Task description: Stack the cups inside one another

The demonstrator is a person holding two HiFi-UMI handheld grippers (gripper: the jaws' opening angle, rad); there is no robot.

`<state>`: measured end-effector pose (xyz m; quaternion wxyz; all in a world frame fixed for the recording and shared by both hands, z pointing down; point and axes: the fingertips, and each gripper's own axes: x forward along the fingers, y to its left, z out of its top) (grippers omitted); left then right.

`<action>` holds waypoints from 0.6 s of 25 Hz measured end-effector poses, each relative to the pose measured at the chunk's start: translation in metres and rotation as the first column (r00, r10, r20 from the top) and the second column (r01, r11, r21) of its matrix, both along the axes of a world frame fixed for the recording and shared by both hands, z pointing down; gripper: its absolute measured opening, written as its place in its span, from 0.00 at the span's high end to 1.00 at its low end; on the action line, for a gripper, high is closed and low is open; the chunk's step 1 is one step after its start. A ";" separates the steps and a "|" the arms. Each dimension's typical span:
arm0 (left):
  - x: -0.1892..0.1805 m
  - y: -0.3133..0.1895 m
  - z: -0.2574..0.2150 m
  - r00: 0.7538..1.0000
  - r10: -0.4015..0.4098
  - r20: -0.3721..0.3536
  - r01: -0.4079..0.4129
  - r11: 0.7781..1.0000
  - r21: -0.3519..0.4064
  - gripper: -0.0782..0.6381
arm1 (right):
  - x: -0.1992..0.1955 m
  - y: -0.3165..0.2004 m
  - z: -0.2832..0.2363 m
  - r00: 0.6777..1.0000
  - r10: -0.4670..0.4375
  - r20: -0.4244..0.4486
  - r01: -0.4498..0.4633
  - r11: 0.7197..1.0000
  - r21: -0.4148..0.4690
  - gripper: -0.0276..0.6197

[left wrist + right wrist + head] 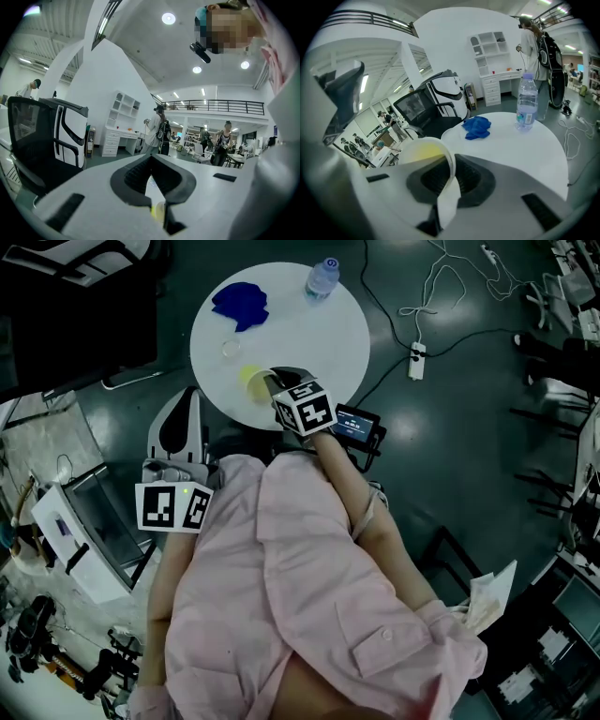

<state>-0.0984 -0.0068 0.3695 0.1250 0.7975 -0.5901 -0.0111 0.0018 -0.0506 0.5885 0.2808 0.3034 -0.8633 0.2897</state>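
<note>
R claw [446, 176] tight on yellowish cup [423, 153] wall, over round table [534, 154]; L claw [152, 180] apparently closed.

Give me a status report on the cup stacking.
Right claw shut on yellow cup, over table edge. Left claw shut, off table. Clear cup on table nearby, nothing between.

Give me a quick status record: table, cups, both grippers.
table: round white table
held cup: yellowish cup, wall pinched in the right gripper, over the table's near edge
loose cup: clear cup, upright on the table
left gripper: fingers together, nothing held, off the table
stack: not yet made
other items: blue cloth, water bottle
</note>
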 end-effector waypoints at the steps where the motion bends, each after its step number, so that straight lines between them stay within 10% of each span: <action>1: -0.001 0.000 0.000 1.000 -0.003 -0.002 0.003 1.000 0.003 0.88 | 0.001 -0.003 -0.004 1.000 0.010 0.009 -0.010 1.000 0.008 0.90; 15: 0.002 -0.003 0.001 1.000 0.008 -0.008 -0.008 1.000 0.014 0.88 | 0.021 -0.024 -0.068 0.974 0.143 0.178 -0.164 0.980 0.111 0.90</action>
